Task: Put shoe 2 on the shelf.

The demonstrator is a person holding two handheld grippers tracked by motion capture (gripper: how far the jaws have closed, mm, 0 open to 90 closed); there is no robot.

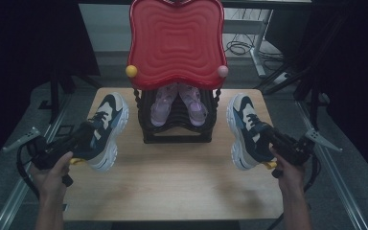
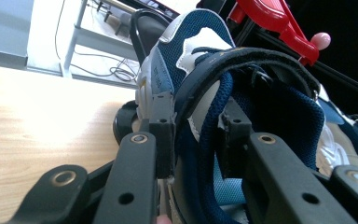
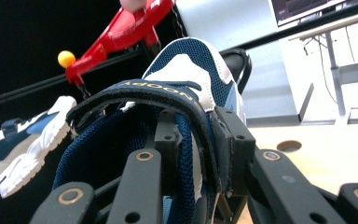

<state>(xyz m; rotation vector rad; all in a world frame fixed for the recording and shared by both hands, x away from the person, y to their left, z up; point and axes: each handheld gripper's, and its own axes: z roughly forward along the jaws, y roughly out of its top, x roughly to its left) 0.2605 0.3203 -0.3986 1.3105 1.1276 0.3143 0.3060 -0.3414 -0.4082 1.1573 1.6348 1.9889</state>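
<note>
The left gripper (image 1: 84,139) holds a navy, white and pale-blue mesh sneaker with a thick white sole (image 1: 106,130) at about nine o'clock of the pale wooden worktop (image 1: 172,177), its toe aimed toward twelve o'clock and tipped up. In the left gripper view the fingers (image 2: 162,135) pinch the sneaker's collar wall: one pad lies on the outer side, the other sits inside the opening against the blue lining.

The right gripper (image 1: 267,139) holds the matching second navy and white sneaker (image 1: 244,129) at about three o'clock of the worktop, toe also toward twelve o'clock. In the right gripper view its fingers (image 3: 230,140) clamp the padded collar beside the strap, one inside the shoe and one outside.

Between the two sneakers, at the twelve o'clock edge, stands a black wire shoe rack (image 1: 177,129) carrying a pair of translucent lilac sandals (image 1: 178,103). Above it sits a glossy red ridged plastic tray with wavy edges (image 1: 176,40), with a yellow knob (image 1: 131,71) and a pink knob (image 1: 223,71) at its near corners.
</note>
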